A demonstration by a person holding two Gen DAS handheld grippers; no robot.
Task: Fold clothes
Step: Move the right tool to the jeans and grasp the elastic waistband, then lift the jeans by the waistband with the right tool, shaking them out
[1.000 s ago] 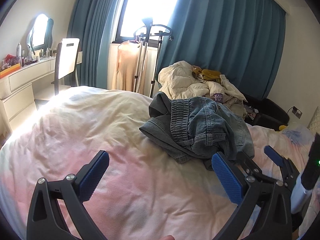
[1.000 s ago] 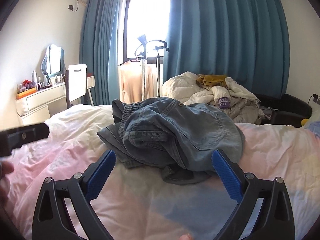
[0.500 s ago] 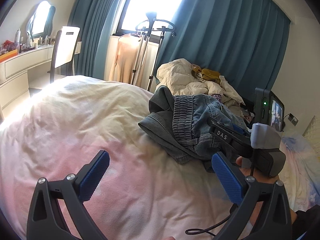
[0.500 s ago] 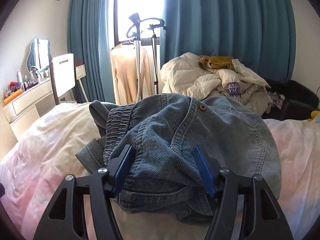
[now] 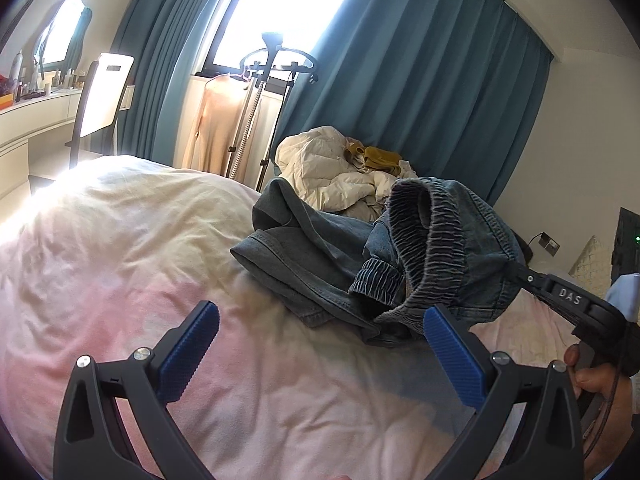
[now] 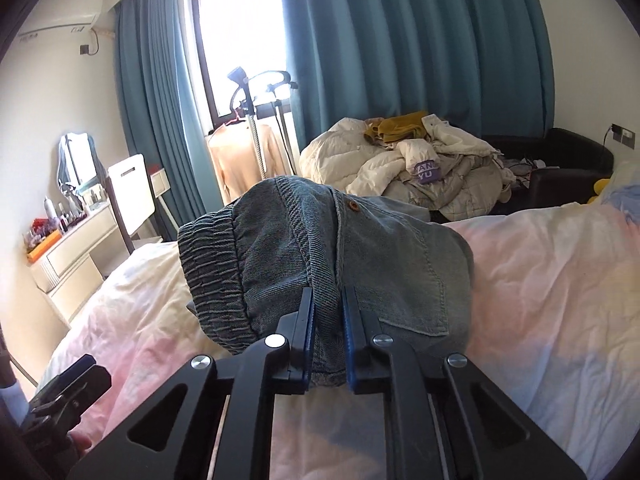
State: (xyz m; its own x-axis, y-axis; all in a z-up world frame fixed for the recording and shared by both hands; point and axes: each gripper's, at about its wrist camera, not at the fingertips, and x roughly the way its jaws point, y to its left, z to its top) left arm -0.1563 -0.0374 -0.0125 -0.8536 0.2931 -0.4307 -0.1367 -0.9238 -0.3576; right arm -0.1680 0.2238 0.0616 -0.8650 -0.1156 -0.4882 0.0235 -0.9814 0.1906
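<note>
Denim trousers (image 6: 320,264) lie bunched on the pink and cream duvet (image 5: 120,280), toward its far right part; the right gripper (image 6: 327,344) has just been closing and now pinches a fold of the denim beside the elastic waistband (image 5: 436,248), holding that part raised off the bed. The left gripper (image 5: 316,356) stands wide with nothing between its blue pads, near the front over bare duvet. Behind the bed a heap of cream bedding (image 6: 404,164) with a mustard cloth (image 6: 400,124) rises before the teal curtains (image 6: 420,40); a purple patch (image 6: 426,171) there reads "ANG YU". A garment steamer stand (image 5: 276,92) bearing a peach top (image 5: 216,120) stands far left of the heap, a chair (image 5: 104,92) and dressing table (image 5: 36,116) further left. The right gripper's body reads "DAS". Left of the trousers the duvet spreads open to its edge.
</note>
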